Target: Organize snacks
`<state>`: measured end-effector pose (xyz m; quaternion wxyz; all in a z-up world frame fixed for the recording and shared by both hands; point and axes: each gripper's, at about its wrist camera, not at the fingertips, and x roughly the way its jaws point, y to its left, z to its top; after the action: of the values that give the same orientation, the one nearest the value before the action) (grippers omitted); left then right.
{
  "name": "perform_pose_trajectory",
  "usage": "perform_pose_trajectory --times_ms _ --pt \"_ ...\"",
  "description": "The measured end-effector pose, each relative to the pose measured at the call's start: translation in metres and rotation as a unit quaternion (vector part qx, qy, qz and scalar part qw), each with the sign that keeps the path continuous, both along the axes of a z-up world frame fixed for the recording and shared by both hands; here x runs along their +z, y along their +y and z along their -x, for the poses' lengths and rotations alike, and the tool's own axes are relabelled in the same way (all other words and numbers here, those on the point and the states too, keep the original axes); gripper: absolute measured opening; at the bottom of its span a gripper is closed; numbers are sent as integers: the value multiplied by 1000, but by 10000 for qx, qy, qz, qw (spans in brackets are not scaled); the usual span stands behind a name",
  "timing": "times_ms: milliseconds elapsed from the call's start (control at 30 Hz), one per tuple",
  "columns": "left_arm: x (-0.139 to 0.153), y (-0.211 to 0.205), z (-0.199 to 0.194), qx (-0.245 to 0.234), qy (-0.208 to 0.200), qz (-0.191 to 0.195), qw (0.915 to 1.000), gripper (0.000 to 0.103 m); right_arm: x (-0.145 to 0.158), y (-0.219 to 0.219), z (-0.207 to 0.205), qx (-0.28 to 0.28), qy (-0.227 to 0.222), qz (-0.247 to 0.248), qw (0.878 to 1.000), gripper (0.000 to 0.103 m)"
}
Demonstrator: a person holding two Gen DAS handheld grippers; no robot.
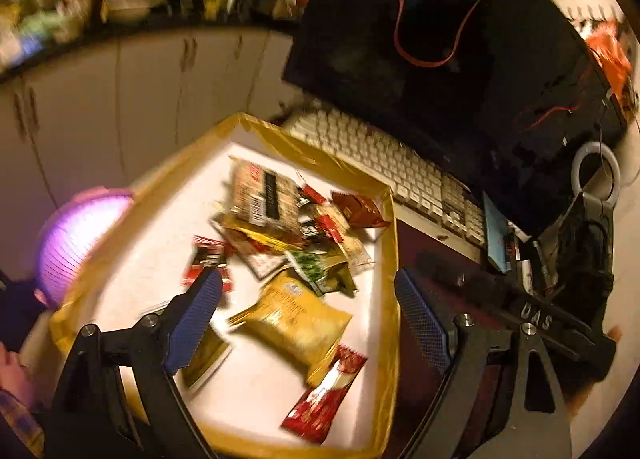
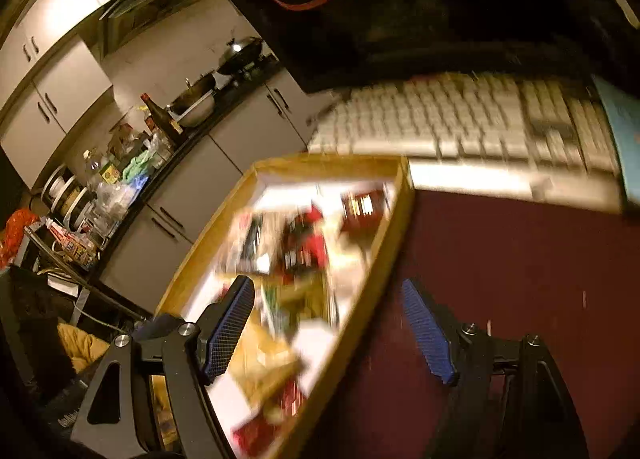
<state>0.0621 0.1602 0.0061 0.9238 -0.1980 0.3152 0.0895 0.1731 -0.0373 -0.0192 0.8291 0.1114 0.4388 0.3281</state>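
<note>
A shallow box with a white floor and yellow rim (image 1: 390,259) holds a loose pile of snack packets. A yellow chip bag (image 1: 296,323) lies near the front, a red wrapped bar (image 1: 324,395) beside it, a tan barcode packet (image 1: 260,195) and a dark red packet (image 1: 360,209) further back. My left gripper (image 1: 308,315) is open and empty above the box, over the yellow bag. In the right wrist view the box (image 2: 396,243) and its snacks (image 2: 308,247) are blurred. My right gripper (image 2: 328,327) is open and empty over the box's right rim.
A white keyboard (image 1: 400,163) lies behind the box, in front of a dark monitor (image 1: 440,59) with red cables. The desk surface (image 2: 500,279) right of the box is dark red. A pink-lit fan (image 1: 76,235) stands left. Kitchen cabinets and a cluttered counter (image 2: 160,131) lie beyond.
</note>
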Motion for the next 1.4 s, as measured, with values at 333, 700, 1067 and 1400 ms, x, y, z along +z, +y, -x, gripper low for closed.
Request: perform_pose_trajectory --times_ms 333,700,1067,1400 --pt "9 -1 43 628 64 -973 9933 89 8 -17 74 -153 -650 265 9974 78" --pt "-8 -18 30 536 850 -1749 9794 89 11 -9 86 -158 -726 486 9961 78" --pt "-11 -19 33 443 883 -1544 9831 89 12 -9 90 -100 -718 494 9961 78" --pt "-17 -21 30 423 991 -1647 9804 89 15 5 97 1 -889 589 9943 78"
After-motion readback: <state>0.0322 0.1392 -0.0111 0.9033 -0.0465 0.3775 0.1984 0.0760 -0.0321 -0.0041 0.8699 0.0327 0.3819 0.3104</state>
